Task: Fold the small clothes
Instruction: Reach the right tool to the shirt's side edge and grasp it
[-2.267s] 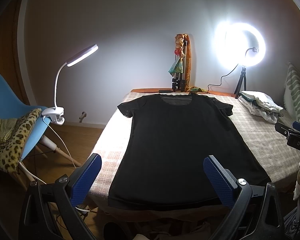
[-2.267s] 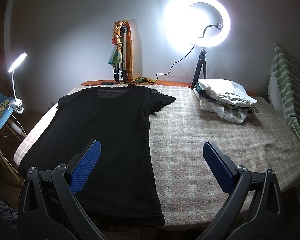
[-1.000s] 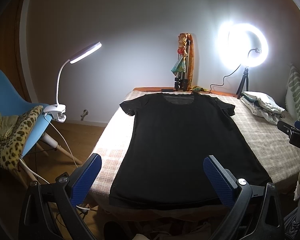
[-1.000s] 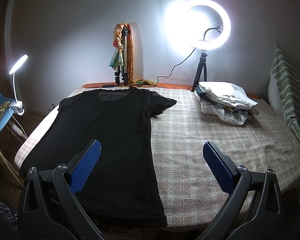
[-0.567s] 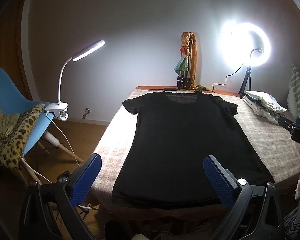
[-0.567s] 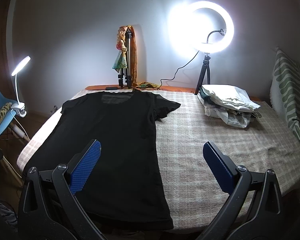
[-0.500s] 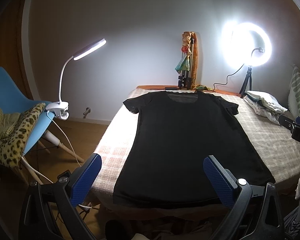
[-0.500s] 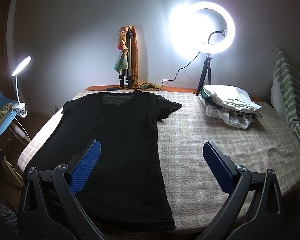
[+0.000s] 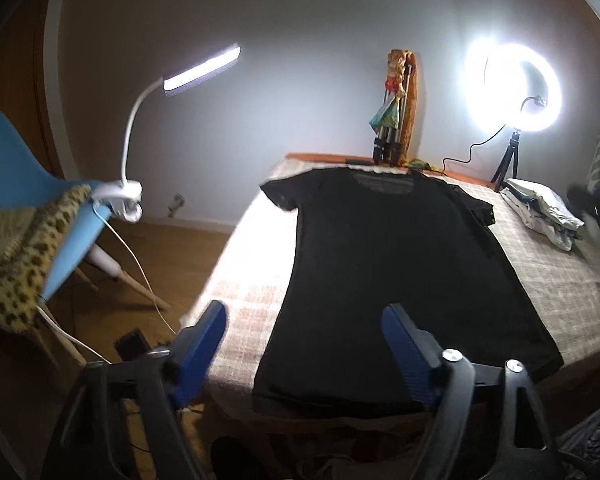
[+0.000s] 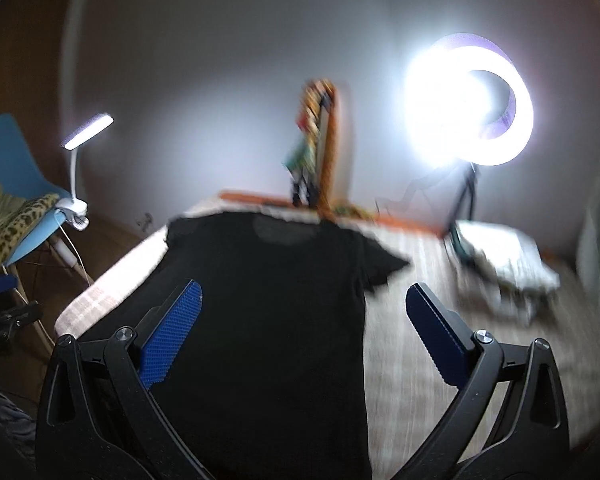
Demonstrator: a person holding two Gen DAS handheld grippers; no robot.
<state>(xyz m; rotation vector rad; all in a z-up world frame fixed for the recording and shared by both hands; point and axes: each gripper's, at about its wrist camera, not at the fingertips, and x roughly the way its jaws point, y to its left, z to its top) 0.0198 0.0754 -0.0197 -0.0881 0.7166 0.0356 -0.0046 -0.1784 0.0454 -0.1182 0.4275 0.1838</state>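
A black T-shirt (image 9: 396, 264) lies flat on the checked table cover (image 9: 252, 284), neck toward the far wall, hem at the near edge. It also shows in the right wrist view (image 10: 268, 320), which is blurred. My left gripper (image 9: 304, 344) is open and empty, held above the shirt's near left hem corner. My right gripper (image 10: 304, 332) is open and empty, held above the shirt's right half.
A pile of folded light clothes (image 9: 540, 212) sits at the table's far right. A ring light (image 9: 512, 88) and a tripod with cloth (image 9: 396, 120) stand at the back edge. A blue chair (image 9: 28, 208) with a clip lamp (image 9: 120, 200) stands to the left.
Both grippers have swung left and forward. The left one's jaws have narrowed somewhat but stay open. The shirt has not moved.
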